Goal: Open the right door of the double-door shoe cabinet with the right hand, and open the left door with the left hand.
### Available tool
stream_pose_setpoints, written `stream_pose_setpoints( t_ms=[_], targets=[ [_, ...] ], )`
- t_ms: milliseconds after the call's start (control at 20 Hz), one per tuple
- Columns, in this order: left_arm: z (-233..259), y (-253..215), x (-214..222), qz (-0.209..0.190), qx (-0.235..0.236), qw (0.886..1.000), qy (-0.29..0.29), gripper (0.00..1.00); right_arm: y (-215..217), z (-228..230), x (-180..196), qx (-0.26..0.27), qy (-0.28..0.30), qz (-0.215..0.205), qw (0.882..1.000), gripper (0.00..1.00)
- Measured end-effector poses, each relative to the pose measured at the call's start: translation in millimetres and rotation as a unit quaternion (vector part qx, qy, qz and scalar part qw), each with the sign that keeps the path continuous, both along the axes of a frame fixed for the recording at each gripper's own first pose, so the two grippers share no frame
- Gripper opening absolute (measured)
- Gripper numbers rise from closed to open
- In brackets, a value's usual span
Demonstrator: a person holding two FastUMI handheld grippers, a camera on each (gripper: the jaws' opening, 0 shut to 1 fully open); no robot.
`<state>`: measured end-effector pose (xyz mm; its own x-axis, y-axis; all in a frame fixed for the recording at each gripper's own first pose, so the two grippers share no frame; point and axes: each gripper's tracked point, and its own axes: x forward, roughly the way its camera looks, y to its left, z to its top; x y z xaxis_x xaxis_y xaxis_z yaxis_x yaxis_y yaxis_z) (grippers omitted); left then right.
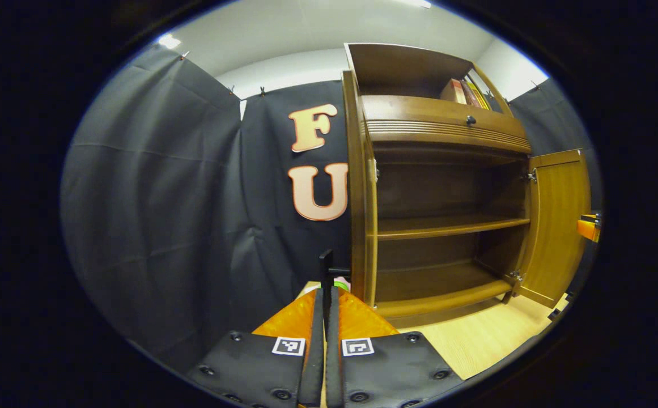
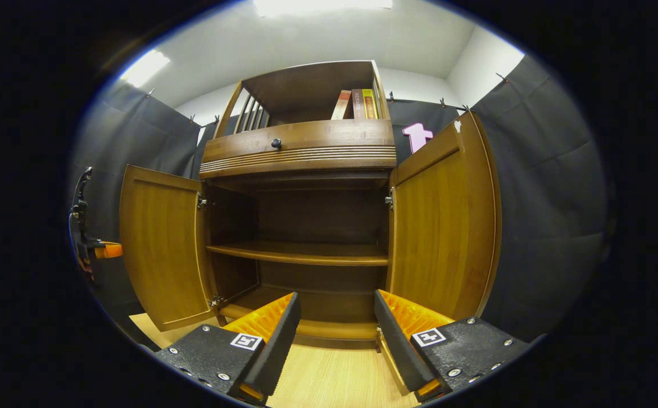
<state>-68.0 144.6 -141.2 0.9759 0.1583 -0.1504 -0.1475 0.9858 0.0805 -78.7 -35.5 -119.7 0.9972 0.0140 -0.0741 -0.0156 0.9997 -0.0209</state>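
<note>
both doors of the shoe cabinet (image 2: 306,170) are standing wide open on the wooden floor (image 2: 334,379). in the right gripper view the left door (image 2: 161,249) is swinging out to the left edge of the cabinet and the right door (image 2: 445,226) is swinging out to its right edge, baring two dark shelves inside, with the middle shelf (image 2: 306,254) running between them. the right gripper (image 2: 334,309) is hanging released in front of the cabinet's bottom edge, its jaws spread well apart and touching nothing. at the far left of that view, just beyond the left door's outer edge, part of the other gripper is showing. in the left gripper view the left gripper (image 1: 326,294) is sitting clenched, its jaws pressed together around a thin dark vertical piece whose identity i cannot tell; the left door (image 1: 369,226) is appearing edge-on just beside it, and the right door (image 1: 555,226) is standing open at the far side. a drawer with a round knob (image 2: 276,143) is sitting above the opening, and books (image 2: 360,105) are leaning at the right end of the top shelf.
</note>
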Motion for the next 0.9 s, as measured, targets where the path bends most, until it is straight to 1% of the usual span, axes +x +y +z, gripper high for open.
stream_pose_setpoints(
  t_ms=[50,100,150,300,350,450,500,600,650,700,900],
  targets=[
    [5.2,-2.0,-2.9,-0.002,-0.009,1.0,-0.002,0.1,-2.7,-0.5,1.0,0.0,0.001,-0.003,1.0,0.92],
    [4.4,-10.0,-6.9,-0.004,-0.015,1.0,-0.005,0.03,-5.3,-0.6,1.5,0.001,0.001,-0.006,1.0,0.92],
    [10.1,-17.7,-10.8,-0.008,-0.016,1.0,-0.009,0.1,-7.7,0.3,2.1,0.002,0.001,-0.009,1.0,0.92],
    [28.7,-40.6,-16.4,-0.026,0.003,0.999,-0.024,0.1,-17.3,5.0,4.0,0.002,-0.001,-0.02,1.0,0.92],
    [35.6,-46.5,-17.7,-0.025,0.016,0.999,-0.027,0.02,-20.7,6.2,3.7,0.002,0.0,-0.024,1.0,0.92],
    [50.6,-68.0,-19.5,-0.043,0.022,0.998,-0.037,0.16,-28.1,10.3,3.7,0.004,0.0,-0.033,0.999,0.92],
    [54.5,-76.5,-20.2,-0.051,0.021,0.998,-0.039,0.16,-32.1,13.3,4.7,0.008,-0.002,-0.038,0.999,0.92],
    [64.7,-91.2,-16.4,-0.058,0.031,0.997,-0.044,0.19,-40.2,14.2,3.7,0.016,-0.001,-0.046,0.999,0.92],
    [68.7,-96.7,-14.2,-0.059,0.035,0.997,-0.047,0.25,-44.4,15.8,1.9,0.016,-0.002,-0.052,0.998,0.92],
    [71.8,-103.8,-9.9,-0.064,0.033,0.996,-0.051,0.3,-48.5,16.6,0.3,0.015,-0.001,-0.057,0.998,0.81],
    [77.1,-128.2,3.0,-0.08,0.007,0.995,-0.053,0.52,-63.3,27.8,-8.7,0.017,-0.009,-0.071,0.997,0.81]
  ],
)
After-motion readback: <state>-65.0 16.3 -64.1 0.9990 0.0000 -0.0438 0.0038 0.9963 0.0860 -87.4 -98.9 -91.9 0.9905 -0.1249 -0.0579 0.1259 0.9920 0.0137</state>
